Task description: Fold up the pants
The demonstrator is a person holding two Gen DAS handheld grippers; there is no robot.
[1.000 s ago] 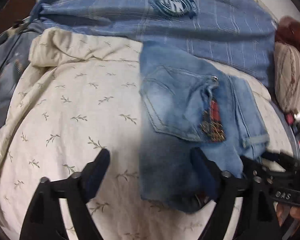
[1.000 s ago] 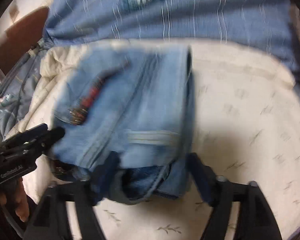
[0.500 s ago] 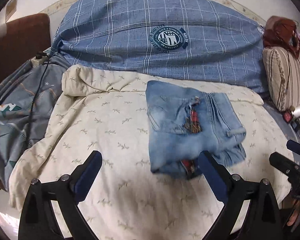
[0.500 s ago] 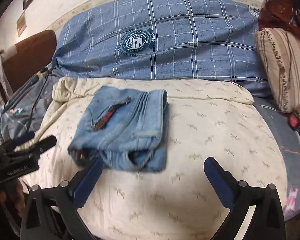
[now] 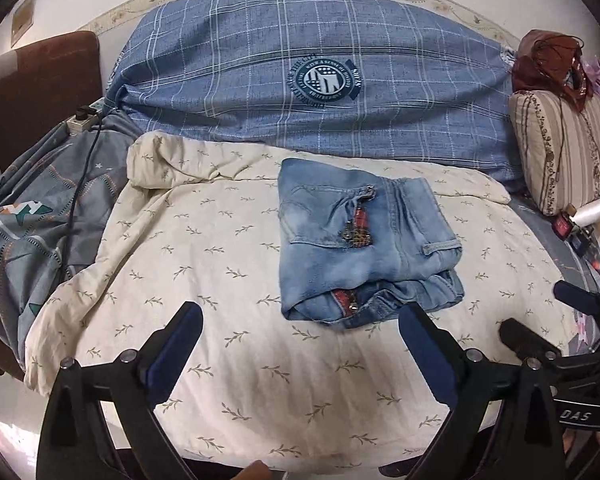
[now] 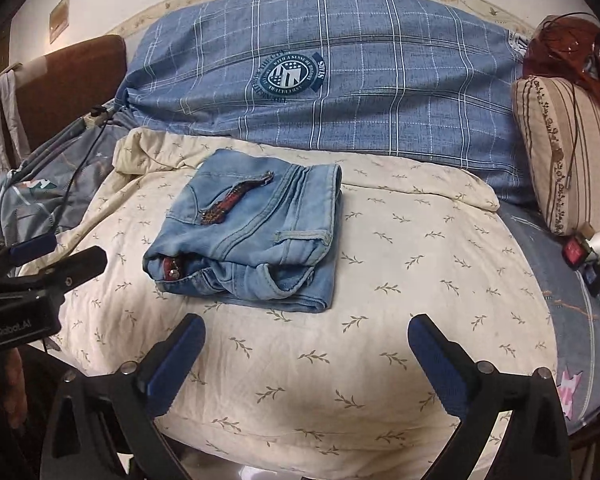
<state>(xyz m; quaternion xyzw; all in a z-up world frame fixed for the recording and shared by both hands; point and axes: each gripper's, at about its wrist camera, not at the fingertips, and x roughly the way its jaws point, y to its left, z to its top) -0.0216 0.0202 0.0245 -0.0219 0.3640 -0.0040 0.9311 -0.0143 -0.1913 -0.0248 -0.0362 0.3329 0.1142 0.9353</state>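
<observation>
The light blue denim pants [image 5: 364, 240] lie folded into a compact stack on the cream leaf-print blanket [image 5: 204, 280]; they also show in the right wrist view [image 6: 252, 236]. A back pocket with a red trim faces up. My left gripper [image 5: 300, 336] is open and empty, held back from the near edge of the stack. My right gripper [image 6: 306, 346] is open and empty, also short of the stack. Each gripper shows at the edge of the other's view, the right gripper [image 5: 540, 316] and the left gripper [image 6: 56, 256].
A large blue plaid pillow [image 5: 320, 80] lies behind the blanket. A striped beige cushion [image 5: 560, 152] stands at the right, with small items [image 5: 580, 224] below it. A grey patterned quilt [image 5: 32, 216] with a black cable and a power strip [image 5: 84, 118] lies at the left.
Both grippers have let go of the pants and pulled back from the bed. The folded stack now lies free on the blanket, farther from both cameras.
</observation>
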